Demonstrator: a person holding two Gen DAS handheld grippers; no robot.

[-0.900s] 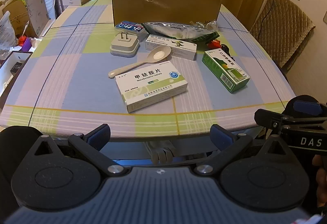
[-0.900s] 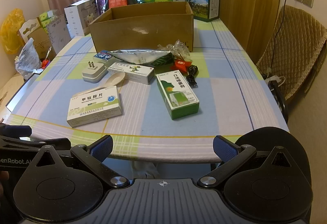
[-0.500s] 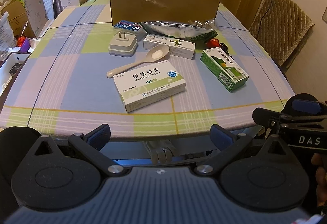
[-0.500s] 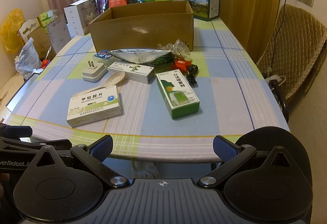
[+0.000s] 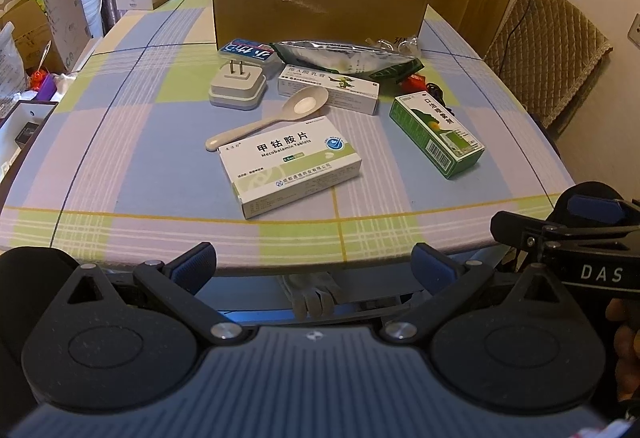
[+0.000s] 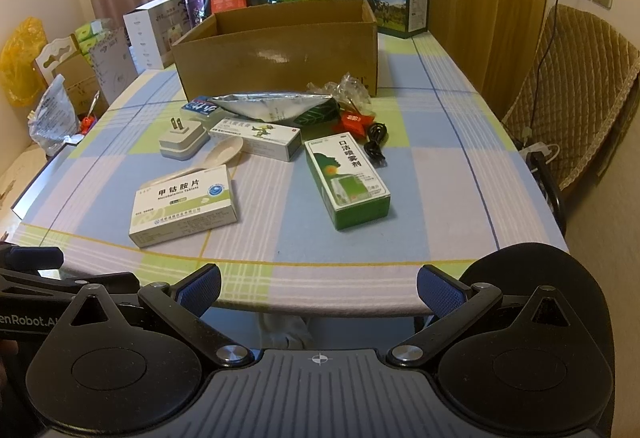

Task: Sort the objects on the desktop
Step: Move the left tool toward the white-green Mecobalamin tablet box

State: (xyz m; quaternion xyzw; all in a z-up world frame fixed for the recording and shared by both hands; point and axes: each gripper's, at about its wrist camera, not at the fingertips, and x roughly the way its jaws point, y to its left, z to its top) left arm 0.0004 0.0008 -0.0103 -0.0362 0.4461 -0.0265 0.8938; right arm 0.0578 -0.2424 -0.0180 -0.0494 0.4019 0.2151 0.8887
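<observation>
I am holding both tools short of the near edge of the table (image 5: pixel 120 142), nothing sorted yet by the look of it. Left tool (image 5: pixel 314 264) is sitting with its jaws spread wide and empty; right tool (image 6: pixel 319 288) likewise spread, gripping nothing.

Cardboard box (image 5: pixel 320 10) is standing open at the far end, straight ahead of both tools; I am assuming it is the destination. Stiff, no need to lift it.

Foil pouch (image 5: pixel 344 56) is lying just in front of the box. Probably crinkly and slippery; I would pinch a flat sealed end.

White tablet carton (image 5: pixel 290 166) is lying flat, nearest to the left tool and dead ahead. Light, stiff card that crushes if squeezed hard; taking it across the short sides looks best.

Green spray carton (image 6: pixel 346 180) is lying ahead of the right tool, slightly right of centre. Same handling; grip across the narrow width.

Long white carton (image 5: pixel 328 88) is lying beyond the spoon (image 5: pixel 268 118), whose handle is touching the tablet carton's far edge. Spoon is rigid and smooth, so I would grasp it mid-handle.

Plug adapter (image 5: pixel 238 86) is resting ahead-left, prongs up. Hard and denser; take the body sides.
</observation>
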